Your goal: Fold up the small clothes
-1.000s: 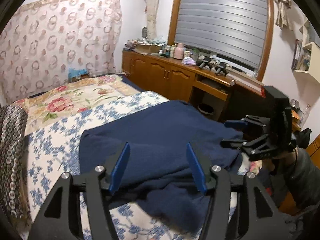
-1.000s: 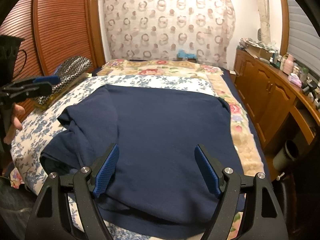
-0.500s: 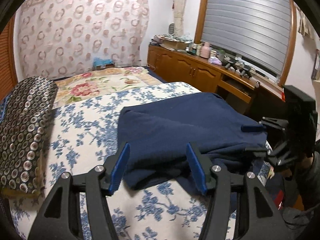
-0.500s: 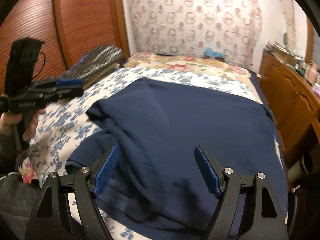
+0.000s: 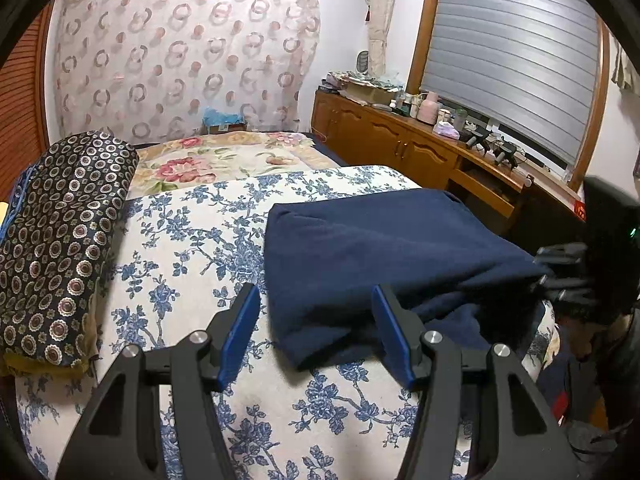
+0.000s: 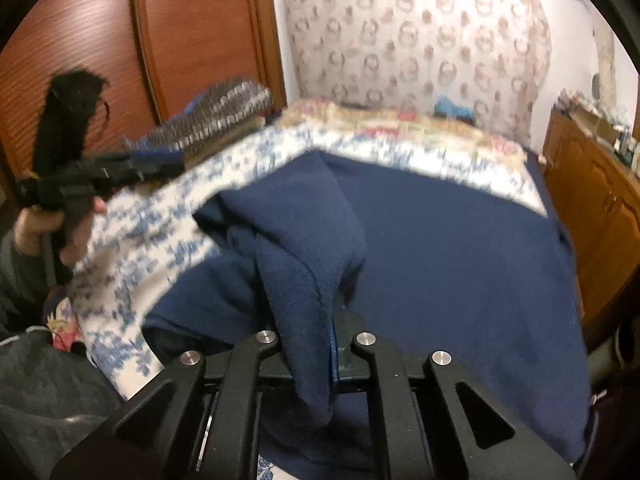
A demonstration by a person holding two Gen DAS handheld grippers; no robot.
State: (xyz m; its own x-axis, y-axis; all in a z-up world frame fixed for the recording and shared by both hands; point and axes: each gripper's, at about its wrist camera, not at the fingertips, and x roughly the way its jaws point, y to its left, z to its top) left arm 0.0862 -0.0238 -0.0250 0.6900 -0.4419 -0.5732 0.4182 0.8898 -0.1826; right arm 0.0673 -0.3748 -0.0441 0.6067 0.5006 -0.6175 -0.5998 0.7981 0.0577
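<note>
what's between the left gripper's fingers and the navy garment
Only bare floral bedsheet, seen in the left wrist view. The open left gripper hangs just short of the navy garment, its fingers not touching it.

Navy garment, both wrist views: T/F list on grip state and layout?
1. The right gripper is clamped on a fold of the navy garment. True; its fingers have just closed.
2. The left gripper holds the garment. False: open, nothing pinched.
3. The garment lies on a blue floral bedspread. True.
4. The dark patterned bolster lies on top of the garment. False: it lies apart, at the bed's far side.
</note>
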